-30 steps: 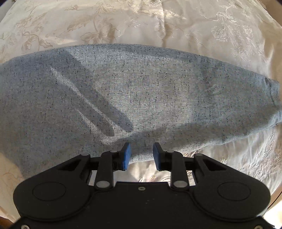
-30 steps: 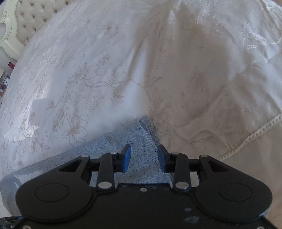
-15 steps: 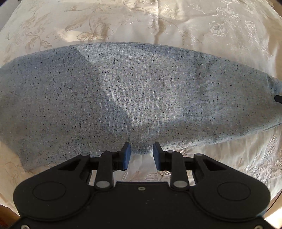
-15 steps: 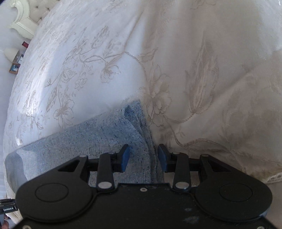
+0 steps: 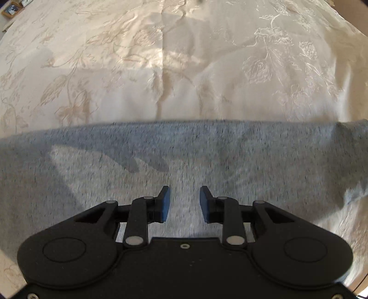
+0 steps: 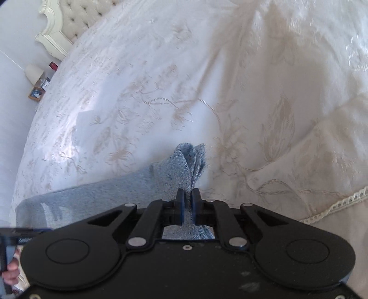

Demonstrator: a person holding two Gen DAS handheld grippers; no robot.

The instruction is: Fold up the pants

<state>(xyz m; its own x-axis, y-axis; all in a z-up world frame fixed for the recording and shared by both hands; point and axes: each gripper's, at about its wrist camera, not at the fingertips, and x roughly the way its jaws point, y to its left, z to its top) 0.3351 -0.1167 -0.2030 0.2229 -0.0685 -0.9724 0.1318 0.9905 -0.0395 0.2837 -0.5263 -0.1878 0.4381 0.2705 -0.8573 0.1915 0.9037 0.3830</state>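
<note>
Left gripper (image 5: 183, 202): jaws stand wide apart, nothing between the blue pads (image 5: 166, 204). It hangs above the grey flecked pants (image 5: 207, 161), which lie spread in a broad band across the cream floral bedspread (image 5: 161, 69). Whether the pads touch the cloth cannot be told; the fabric below them is blurred. The gripper's shadow falls on the pants to the left of centre. At the top left corner of this view, a small framed item (image 5: 11, 8) sits beyond the bed edge.

Right gripper (image 6: 188, 202): jaws drawn narrow and clamped on one end of the pants (image 6: 184, 165). The pinched cloth bunches into upright folds that rise just ahead of the fingertips; the rest of the garment trails away to the left over the bedspread (image 6: 253, 92). At the upper left of this view, a tufted headboard (image 6: 76, 16) with a cream frame, and beside the bed a lamp shade (image 6: 34, 72) and small items. At the bottom left edge, part of the person's hand (image 6: 11, 271) holds a dark handle
</note>
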